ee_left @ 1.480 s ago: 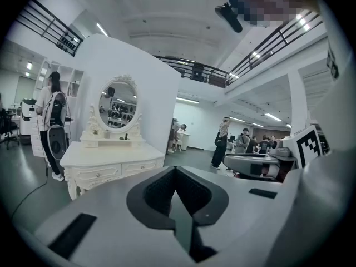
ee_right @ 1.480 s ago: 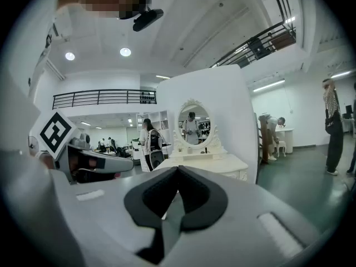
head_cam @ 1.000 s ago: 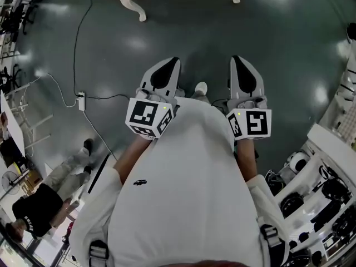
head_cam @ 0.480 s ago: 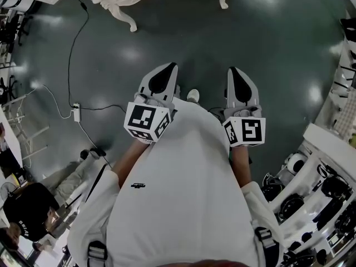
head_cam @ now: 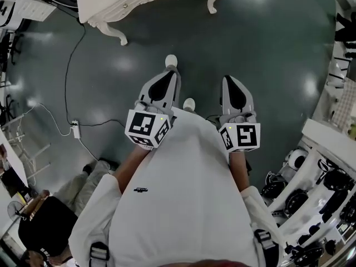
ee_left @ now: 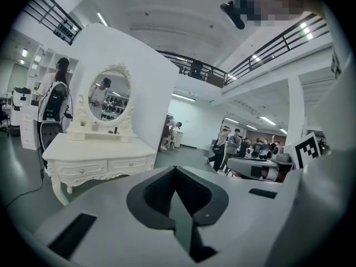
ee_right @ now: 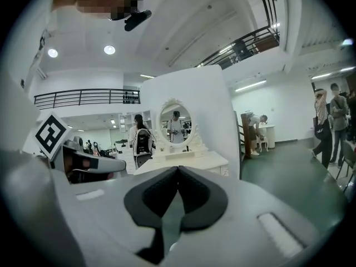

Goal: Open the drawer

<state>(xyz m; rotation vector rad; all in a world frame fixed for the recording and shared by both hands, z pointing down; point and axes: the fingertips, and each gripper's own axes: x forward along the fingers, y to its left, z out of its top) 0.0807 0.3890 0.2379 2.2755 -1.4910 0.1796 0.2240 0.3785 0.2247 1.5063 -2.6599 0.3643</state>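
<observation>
White drawer (ee_left: pixel 81 170) sits well ahead of left tool (ee_left: pixel 175 169) and right tool (ee_right: pixel 177 168).

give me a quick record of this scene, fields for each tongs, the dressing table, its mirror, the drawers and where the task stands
left tongs: shut, nothing between them
right tongs: shut, nothing between them
dressing table: white, ahead, apart from both tongs
mirror: oval, upright on the table
drawers: two fronts side by side, both closed
task: no drawer opened yet, none touched
</observation>
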